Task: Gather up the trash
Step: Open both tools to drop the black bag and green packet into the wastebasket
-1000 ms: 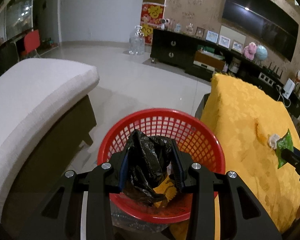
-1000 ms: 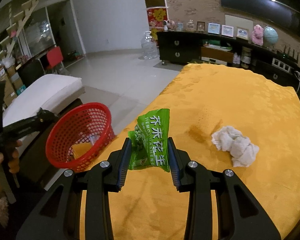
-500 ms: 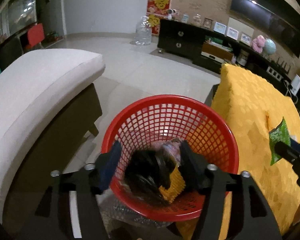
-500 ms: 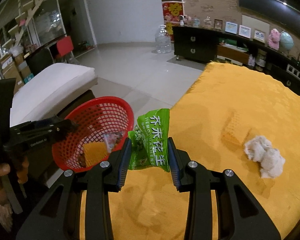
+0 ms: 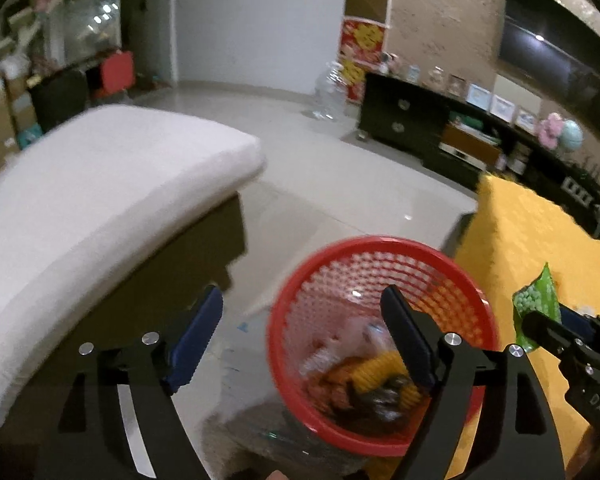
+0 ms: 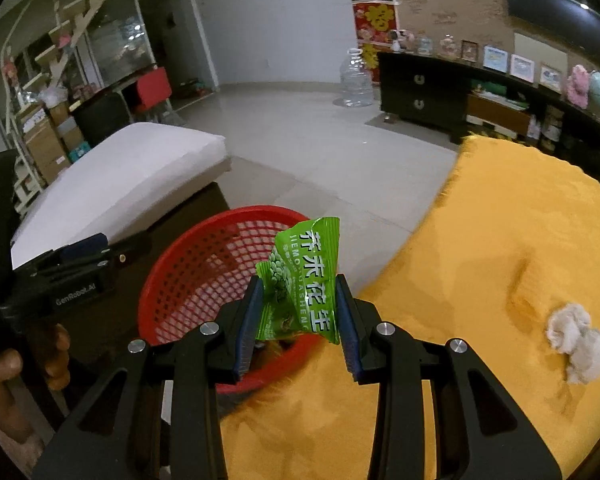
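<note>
Pinching the green snack packet (image 6: 305,280), my right gripper (image 6: 298,320) tilts down over the red basket (image 6: 204,264) at 9 o'clock. My left gripper (image 5: 300,344) has just been opening, jaws spread and empty, with the basket at 3 o'clock.

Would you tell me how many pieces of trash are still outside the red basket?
2: the green snack packet clamped in the right gripper, and the crumpled tissue on the yellow cloth. Others may be hidden.
</note>
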Tool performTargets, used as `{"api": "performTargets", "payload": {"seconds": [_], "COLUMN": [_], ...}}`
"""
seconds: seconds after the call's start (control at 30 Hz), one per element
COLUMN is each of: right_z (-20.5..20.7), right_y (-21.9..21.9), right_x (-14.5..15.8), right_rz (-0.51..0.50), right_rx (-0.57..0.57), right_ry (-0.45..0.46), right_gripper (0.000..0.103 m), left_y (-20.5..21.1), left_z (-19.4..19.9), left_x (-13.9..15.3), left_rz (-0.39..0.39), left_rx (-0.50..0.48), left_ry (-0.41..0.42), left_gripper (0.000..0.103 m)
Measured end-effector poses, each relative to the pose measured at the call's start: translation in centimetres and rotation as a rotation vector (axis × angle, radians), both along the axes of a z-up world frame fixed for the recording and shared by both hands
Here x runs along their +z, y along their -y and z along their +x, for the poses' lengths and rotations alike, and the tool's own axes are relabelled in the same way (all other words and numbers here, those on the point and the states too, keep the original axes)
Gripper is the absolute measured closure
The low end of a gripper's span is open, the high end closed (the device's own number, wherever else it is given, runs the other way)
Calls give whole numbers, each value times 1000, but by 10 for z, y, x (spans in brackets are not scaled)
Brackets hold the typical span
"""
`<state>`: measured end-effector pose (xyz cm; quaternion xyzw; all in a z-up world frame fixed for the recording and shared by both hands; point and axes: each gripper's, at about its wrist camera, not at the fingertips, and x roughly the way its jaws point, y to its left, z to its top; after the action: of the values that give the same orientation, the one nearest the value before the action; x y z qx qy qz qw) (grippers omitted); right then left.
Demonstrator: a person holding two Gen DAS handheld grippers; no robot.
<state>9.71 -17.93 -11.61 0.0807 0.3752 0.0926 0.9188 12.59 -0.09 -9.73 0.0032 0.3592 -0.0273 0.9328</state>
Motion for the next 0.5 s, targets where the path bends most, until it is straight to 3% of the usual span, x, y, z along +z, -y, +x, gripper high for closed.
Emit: {"api": "performTargets", "payload": {"seconds": [0.23,0.5], "right_z": [10,6], "right_y": [-24,-27], "right_x": [-9,-14], "right_rz": [0,16], "right_rx": [54,63], "right_ry": [-34,-58], "right_gripper": [65,51], "left_y": [-3,0], "left_z": [0,-1], "left_x": [7,8], "left_rz": [37,66], "left_rx": [18,18], "left_ry": [41,66], "left_gripper": [24,24]}}
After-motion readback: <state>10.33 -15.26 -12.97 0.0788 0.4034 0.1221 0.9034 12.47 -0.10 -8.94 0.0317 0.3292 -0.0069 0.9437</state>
